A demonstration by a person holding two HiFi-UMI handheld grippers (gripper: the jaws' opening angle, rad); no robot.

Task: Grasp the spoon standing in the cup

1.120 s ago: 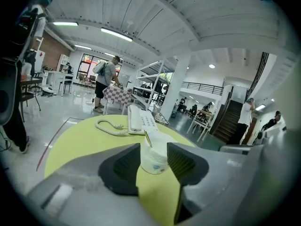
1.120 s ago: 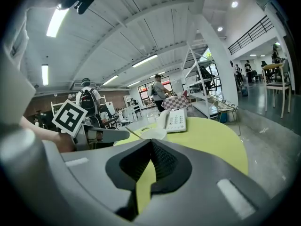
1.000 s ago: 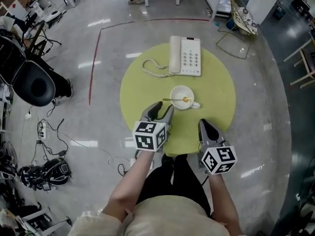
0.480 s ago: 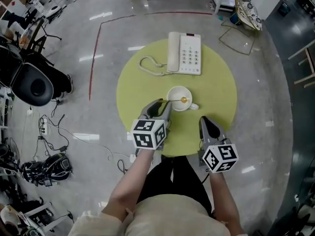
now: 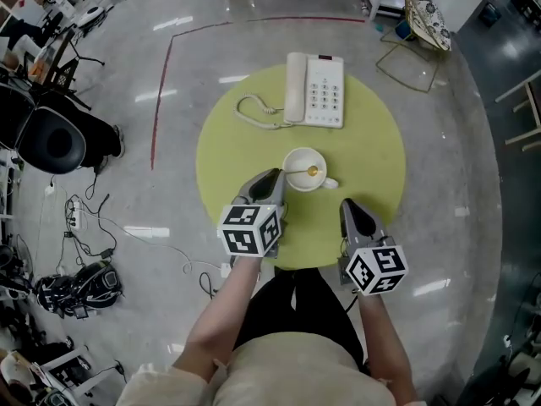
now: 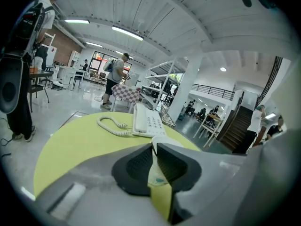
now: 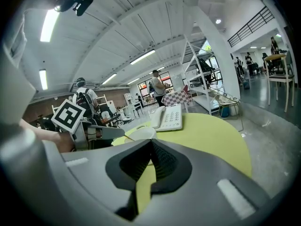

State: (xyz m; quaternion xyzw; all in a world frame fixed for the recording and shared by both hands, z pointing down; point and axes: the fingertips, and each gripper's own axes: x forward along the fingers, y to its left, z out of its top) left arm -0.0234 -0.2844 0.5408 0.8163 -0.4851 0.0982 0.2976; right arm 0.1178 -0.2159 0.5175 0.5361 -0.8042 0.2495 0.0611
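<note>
A white cup (image 5: pixel 292 159) stands in the middle of the round yellow-green table (image 5: pixel 372 159). A gold spoon (image 5: pixel 301 172) rests in it, its handle leaning out over the left rim. My left gripper (image 5: pixel 275 176) has its tips at the handle's end, and its jaws are closing to a narrow slit. In the left gripper view (image 6: pixel 153 147) only the cup's rim (image 6: pixel 156 140) shows through that slit, and no handle is visible between the pads. My right gripper (image 5: pixel 347 205) is shut and empty, just right of the cup (image 7: pixel 141 133).
A white desk phone (image 5: pixel 314 91) with a coiled cord lies at the table's far side. Beyond the table's edge are a black office chair (image 5: pixel 51 146), floor cables (image 5: pixel 84 227) and a red floor line. People stand among shelves in the background.
The left gripper's jaws have closed from wide open to a narrow slit at the spoon handle's end. The right gripper has stayed where it was.
</note>
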